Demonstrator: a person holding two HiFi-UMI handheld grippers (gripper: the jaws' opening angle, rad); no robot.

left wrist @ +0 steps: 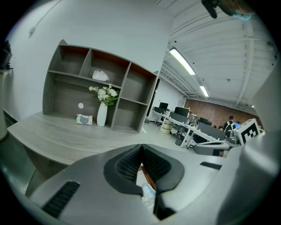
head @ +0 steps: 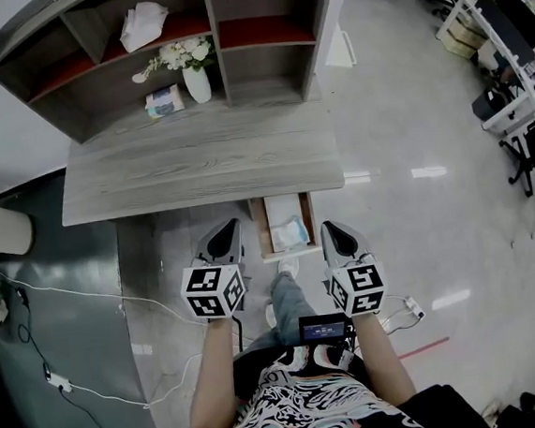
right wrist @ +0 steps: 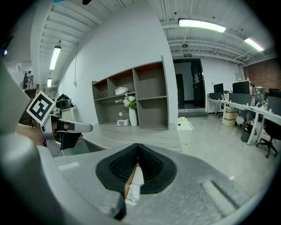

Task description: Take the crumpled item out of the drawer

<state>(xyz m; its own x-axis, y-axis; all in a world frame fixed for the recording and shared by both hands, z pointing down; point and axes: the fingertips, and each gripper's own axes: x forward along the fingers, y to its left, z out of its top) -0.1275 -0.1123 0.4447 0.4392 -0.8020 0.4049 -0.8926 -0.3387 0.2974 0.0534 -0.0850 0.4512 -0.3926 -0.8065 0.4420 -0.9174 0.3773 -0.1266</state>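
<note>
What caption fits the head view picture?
Left gripper and right gripper, both shut, flank the open drawer holding a crumpled item.

An open-plan office: rows of desks with monitors [left wrist: 181,111], office chairs [right wrist: 268,143], ceiling strip lights [left wrist: 182,61].

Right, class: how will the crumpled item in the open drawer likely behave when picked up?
The crumpled item looks like a thin, wrinkled sheet, so it is probably floppy and will squash when pinched. It lies loose in the drawer and likely weighs little. Its irregular folds suggest it won't roll.
</note>
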